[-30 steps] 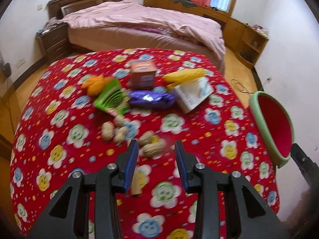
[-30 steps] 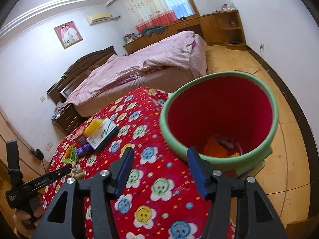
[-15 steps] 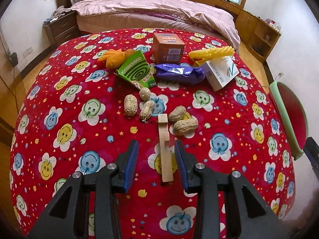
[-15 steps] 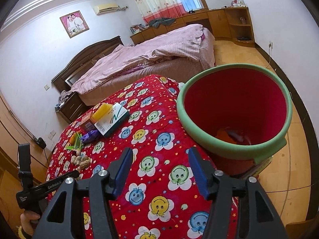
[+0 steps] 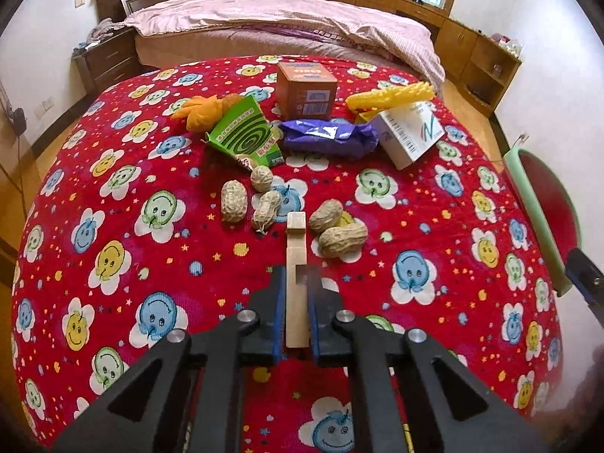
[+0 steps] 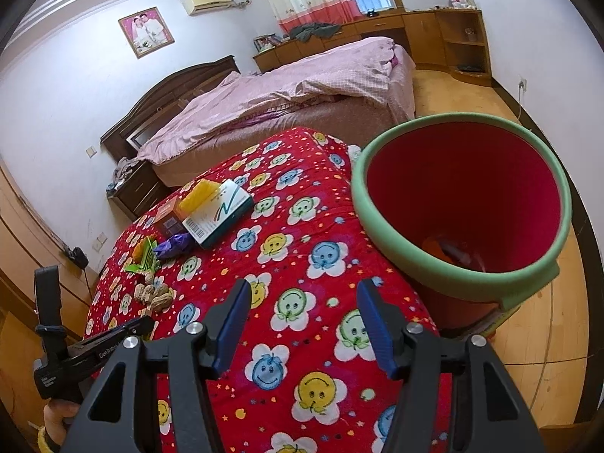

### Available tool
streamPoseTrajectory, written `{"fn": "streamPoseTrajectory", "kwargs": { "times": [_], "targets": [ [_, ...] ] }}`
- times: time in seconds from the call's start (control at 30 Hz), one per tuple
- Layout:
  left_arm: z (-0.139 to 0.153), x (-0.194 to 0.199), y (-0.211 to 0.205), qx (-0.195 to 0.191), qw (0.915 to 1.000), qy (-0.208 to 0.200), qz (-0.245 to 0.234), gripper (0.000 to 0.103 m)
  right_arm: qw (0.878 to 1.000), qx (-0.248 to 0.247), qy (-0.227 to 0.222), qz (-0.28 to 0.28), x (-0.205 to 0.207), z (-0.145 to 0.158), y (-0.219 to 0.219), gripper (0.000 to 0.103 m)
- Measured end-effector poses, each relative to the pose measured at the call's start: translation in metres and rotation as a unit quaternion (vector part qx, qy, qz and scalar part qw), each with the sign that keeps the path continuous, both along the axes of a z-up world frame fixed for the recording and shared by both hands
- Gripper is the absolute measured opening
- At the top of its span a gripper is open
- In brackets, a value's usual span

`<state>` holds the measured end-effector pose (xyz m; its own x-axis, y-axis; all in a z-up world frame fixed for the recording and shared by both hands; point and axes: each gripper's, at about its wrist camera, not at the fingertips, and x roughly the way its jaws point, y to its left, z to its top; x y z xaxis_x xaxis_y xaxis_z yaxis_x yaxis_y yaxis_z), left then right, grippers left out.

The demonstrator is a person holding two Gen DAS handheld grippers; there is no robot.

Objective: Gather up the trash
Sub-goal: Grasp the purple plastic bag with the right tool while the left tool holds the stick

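On the red flowered tablecloth lies a pale wooden stick, and my left gripper is shut on its near end. Just beyond it are several peanuts. Farther back lie a green coil box, a purple wrapper, an orange box, a yellow ridged piece, a white carton and orange peel. My right gripper hangs open over the table's near corner, nothing between its fingers. The red bin with a green rim stands just to its right, with orange scraps inside.
The bin sits off the table's right edge on the wooden floor. A bed with pink covers stands behind the table, a nightstand to its left, wooden cabinets along the far wall.
My left gripper came down over the wooden stick and its jaws closed on it. The right gripper drifted a little so the bin now sits further right in its view.
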<state>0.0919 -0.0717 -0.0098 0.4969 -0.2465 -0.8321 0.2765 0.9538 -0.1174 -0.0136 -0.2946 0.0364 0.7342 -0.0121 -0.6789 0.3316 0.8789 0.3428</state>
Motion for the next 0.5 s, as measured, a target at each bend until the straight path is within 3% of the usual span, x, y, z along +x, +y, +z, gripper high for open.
{"fn": "streamPoseTrajectory", "kwargs": {
  "times": [0.5],
  "targets": [
    [0.023,0.021,0.056,-0.029,0.9962,-0.030,0.077,0.010,0.996,0.003,0.023,0.089,0.067,-0.001,0.046,0.063]
  ]
}}
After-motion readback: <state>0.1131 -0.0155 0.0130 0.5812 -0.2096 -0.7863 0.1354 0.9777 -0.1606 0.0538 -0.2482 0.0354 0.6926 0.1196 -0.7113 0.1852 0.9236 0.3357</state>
